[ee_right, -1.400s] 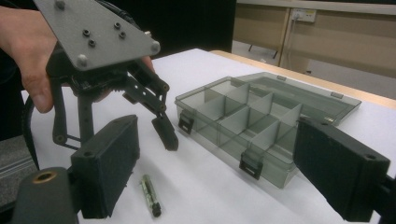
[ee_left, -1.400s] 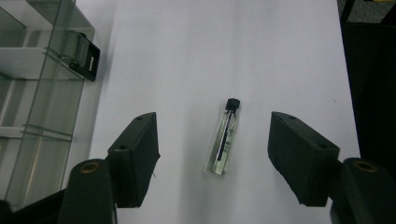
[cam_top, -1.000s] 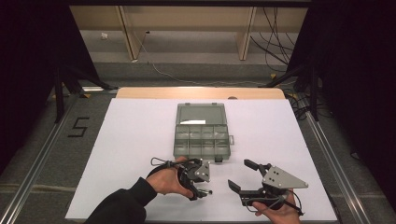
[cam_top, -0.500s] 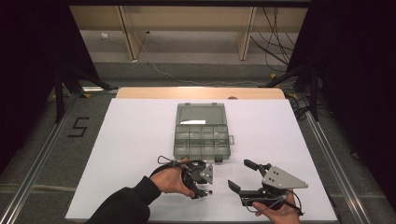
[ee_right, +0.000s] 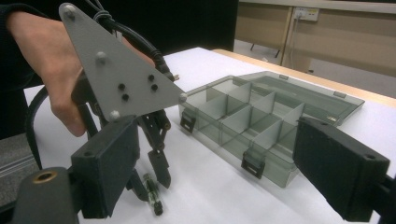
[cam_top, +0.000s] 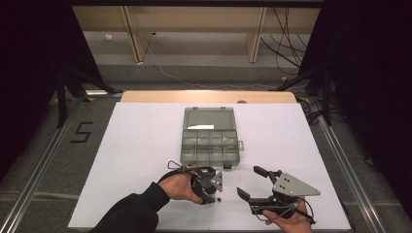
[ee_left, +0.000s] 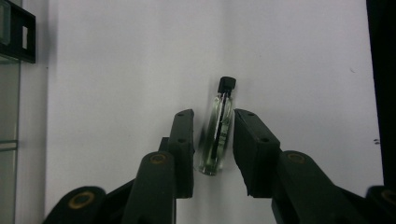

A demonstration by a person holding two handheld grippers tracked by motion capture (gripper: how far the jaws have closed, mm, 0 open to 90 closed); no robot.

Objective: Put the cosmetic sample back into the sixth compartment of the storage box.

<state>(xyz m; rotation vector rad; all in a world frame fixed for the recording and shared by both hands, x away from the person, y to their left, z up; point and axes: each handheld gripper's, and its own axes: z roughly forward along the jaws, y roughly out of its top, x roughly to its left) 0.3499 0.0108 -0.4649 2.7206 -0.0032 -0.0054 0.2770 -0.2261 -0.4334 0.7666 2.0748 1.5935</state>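
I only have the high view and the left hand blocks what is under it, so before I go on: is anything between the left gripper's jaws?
Observer: Yes. In the left gripper view a small glass vial with a black cap lies on the white table between the open jaws of the left gripper, with a gap on each side.
Operator: Is the organizer box open?
Observer: Yes. The right gripper view shows the organizer box with its lid laid back flat; the compartments I can see look empty.
Operator: And the right gripper?
Observer: The right gripper is wide open, holding nothing.
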